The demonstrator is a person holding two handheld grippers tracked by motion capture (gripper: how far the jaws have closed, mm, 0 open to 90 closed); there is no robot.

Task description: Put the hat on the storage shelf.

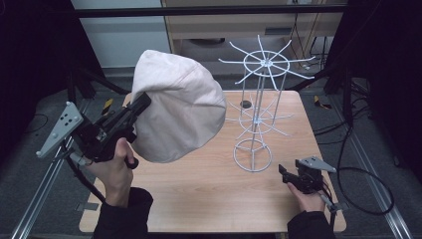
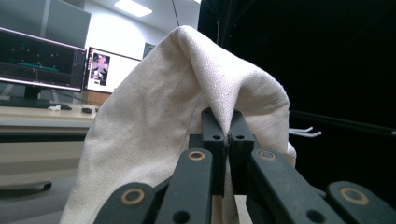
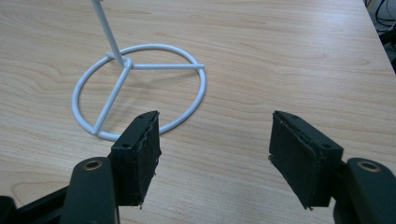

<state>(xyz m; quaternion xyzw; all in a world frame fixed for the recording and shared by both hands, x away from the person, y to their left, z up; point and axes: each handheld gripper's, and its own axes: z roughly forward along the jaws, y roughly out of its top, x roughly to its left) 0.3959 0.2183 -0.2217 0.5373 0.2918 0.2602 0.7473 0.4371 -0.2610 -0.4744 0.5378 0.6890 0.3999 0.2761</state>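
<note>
Left gripper (image 1: 142,101) was clamped tight on a fold of the cream cap (image 1: 179,107), pads pinched together with the cloth between them in the left gripper view (image 2: 228,135). Cap hung off the jaws, lifted clear above the left half of the wooden table (image 1: 199,199), left of the white wire rack (image 1: 259,99) and not touching it. Right gripper (image 1: 283,175) sat low at the table's near right edge, jaws apart and holding nothing (image 3: 212,154), just beside the rack's ring base (image 3: 140,88). Right hand (image 1: 308,199) gripped its handle.
</note>
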